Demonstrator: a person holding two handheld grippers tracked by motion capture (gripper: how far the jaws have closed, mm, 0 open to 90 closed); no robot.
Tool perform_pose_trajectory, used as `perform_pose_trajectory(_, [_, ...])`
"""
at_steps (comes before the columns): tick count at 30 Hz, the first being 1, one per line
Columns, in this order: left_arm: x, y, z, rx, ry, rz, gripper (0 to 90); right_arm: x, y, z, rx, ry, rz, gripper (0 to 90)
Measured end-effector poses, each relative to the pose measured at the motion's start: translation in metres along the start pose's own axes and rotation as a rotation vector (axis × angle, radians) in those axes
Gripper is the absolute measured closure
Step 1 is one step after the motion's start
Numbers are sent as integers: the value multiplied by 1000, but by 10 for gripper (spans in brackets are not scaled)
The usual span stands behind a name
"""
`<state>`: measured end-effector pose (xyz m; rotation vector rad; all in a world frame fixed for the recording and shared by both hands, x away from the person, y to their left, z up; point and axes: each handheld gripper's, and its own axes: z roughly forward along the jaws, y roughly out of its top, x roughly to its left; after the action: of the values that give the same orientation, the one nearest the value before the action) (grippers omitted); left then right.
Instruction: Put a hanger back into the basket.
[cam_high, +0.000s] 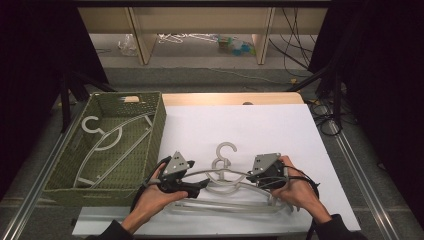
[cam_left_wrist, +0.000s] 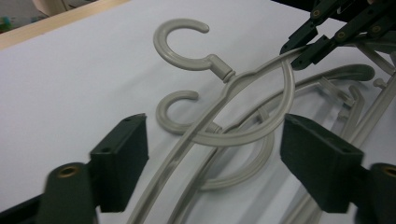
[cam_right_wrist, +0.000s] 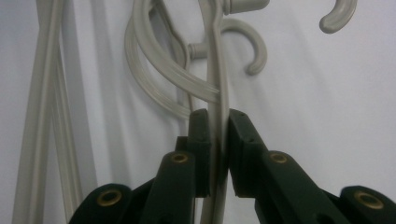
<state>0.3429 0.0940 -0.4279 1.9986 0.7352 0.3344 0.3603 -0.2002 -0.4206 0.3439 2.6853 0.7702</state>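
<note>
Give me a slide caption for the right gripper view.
Right gripper clamps an arm of the top grey hanger, with a second hanger lying beneath on the white sheet.

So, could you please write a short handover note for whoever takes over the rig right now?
Right tongs: shut on one arm of the top grey plastic hanger.
Left tongs: open, jaws either side of that hanger's other arm, not yet gripping.
Things: the remaining grey hangers lie tangled on the white table cover; the green woven basket stands at the left with two hangers inside.
Done: two hangers binned.
Left: close the left tongs, lift the top hanger free, move it to the basket, probably, then the rest.
</note>
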Motion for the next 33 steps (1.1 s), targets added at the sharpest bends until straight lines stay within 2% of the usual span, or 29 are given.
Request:
perform_pose_trajectory(2, [1,5,5,23,-5,11,253,0,1,-4,-13,-6,-19,813])
perform_pose_trajectory(5, [5,10,10,25,11,45,256,2,3,-8,-19,-16,-29,813])
perform_pose_trajectory(6, [5,10,12,23,5,26,268,2,3,-9,-22,-20,-35,814])
perform_pose_trajectory(7, [7,11,13,39,-8,32,278,3,4,-10,-26,-25,-36,814])
perform_pose_trajectory(9, [8,11,15,40,0,42,280,5,6,-14,-28,-27,-45,814])
perform_pose_trajectory(10, [8,11,17,40,-10,28,283,5,7,-17,-38,-37,-57,815])
perform_pose_trajectory(11, [9,12,18,54,-18,38,290,6,8,-19,-39,-36,-58,815])
perform_pose_trajectory(14, [8,15,22,45,-29,42,300,7,10,-21,-46,-46,-62,816])
perform_pose_trajectory(15, [9,16,23,54,-24,60,310,8,11,-22,-46,-46,-64,816])
perform_pose_trajectory(17, [8,18,25,49,-26,63,359,9,12,-24,-53,-54,-67,816])
perform_pose_trajectory(18, [6,20,29,57,-48,68,363,10,12,-25,-55,-54,-72,816])
perform_pose_trajectory(20, [5,20,31,65,-48,78,394,10,12,-26,-56,-53,-71,816])
perform_pose_trajectory(21, [4,22,34,75,-69,105,412,10,12,-26,-56,-55,-79,816])
perform_pose_trajectory(22, [4,22,34,75,-69,105,429,10,12,-26,-56,-55,-79,816])
perform_pose_trajectory(24, [1,24,38,83,-90,148,484,10,13,-27,-62,-59,-85,816])
perform_pose_trajectory(26, [-1,24,40,77,-95,135,522,10,13,-27,-62,-62,-82,816])
perform_pose_trajectory(28, [-3,25,44,74,-109,156,541,10,13,-28,-63,-65,-90,816])
perform_pose_trajectory(29, [-4,27,45,88,-107,203,595,9,13,-28,-60,-67,-105,816])
perform_pose_trajectory(32, [-5,28,46,97,-126,217,668,10,13,-27,-52,-70,-106,816])
perform_pose_trajectory(33, [-5,29,46,103,-131,228,668,10,13,-27,-52,-70,-106,816])
